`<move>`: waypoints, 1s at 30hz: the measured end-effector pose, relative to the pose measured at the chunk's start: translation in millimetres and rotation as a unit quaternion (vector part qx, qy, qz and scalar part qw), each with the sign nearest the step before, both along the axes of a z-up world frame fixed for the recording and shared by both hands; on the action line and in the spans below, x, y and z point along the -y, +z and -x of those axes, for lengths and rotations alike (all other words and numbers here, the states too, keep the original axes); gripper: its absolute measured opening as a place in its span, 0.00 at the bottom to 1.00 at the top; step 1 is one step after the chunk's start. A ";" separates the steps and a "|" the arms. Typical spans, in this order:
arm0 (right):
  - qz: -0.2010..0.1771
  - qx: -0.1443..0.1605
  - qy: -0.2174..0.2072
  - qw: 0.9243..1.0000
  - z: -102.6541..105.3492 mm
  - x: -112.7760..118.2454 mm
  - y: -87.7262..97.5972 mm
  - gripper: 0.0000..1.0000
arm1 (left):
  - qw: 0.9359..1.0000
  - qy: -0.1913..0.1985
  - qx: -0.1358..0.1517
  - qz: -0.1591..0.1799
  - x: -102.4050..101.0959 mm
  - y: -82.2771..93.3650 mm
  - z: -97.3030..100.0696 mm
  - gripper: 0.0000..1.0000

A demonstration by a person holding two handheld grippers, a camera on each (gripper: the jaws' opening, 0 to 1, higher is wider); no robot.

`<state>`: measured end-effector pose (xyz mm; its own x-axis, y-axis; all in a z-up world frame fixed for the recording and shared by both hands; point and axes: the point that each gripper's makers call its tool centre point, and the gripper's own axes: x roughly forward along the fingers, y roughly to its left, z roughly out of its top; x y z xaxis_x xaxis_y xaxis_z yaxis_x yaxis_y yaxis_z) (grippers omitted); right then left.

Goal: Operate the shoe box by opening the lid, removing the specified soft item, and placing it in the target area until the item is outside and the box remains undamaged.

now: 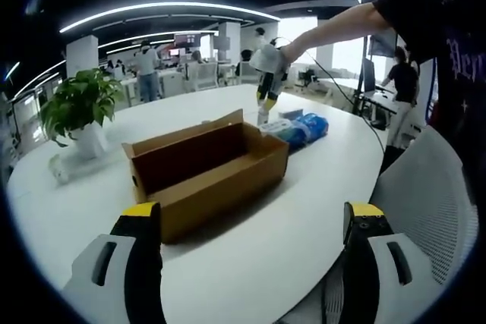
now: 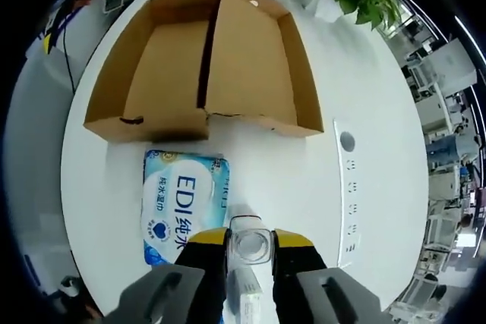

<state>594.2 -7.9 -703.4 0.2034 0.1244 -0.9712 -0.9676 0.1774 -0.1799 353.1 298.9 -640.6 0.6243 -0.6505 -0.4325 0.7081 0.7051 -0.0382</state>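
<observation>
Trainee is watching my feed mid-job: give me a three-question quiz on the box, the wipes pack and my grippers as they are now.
1. True or false: the cardboard box lies open on the white table.
2. The blue pack is: A) inside the box; B) on the table outside the box; C) in the left gripper.
3. What does the right gripper have between its jaws?

Key:
1. True; its inside is in plain sight in both views.
2. B, right beside the box's wall.
3. A small clear container, standing next to the pack; the left gripper's jaws stand apart, holding nothing.
</observation>
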 end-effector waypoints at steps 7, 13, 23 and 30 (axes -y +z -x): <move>-0.001 -0.003 -0.021 1.000 -2.9 5.6 -3.4 0.18 | 1.000 0.003 -0.003 0.000 -2.4 -1.9 0.4 0.99; -0.002 -0.001 -0.028 1.000 -4.4 10.1 -4.0 0.19 | 1.000 0.008 -0.004 -0.001 -3.8 -2.8 -1.6 0.99; -0.011 0.005 -0.002 1.000 -5.2 5.7 -5.4 0.19 | 1.000 0.012 -0.006 -0.005 -5.8 -2.9 -7.5 0.97; -0.010 0.000 -0.003 1.000 -2.1 5.0 -9.7 0.20 | 1.000 0.014 -0.007 -0.012 -7.2 -5.7 -10.0 0.96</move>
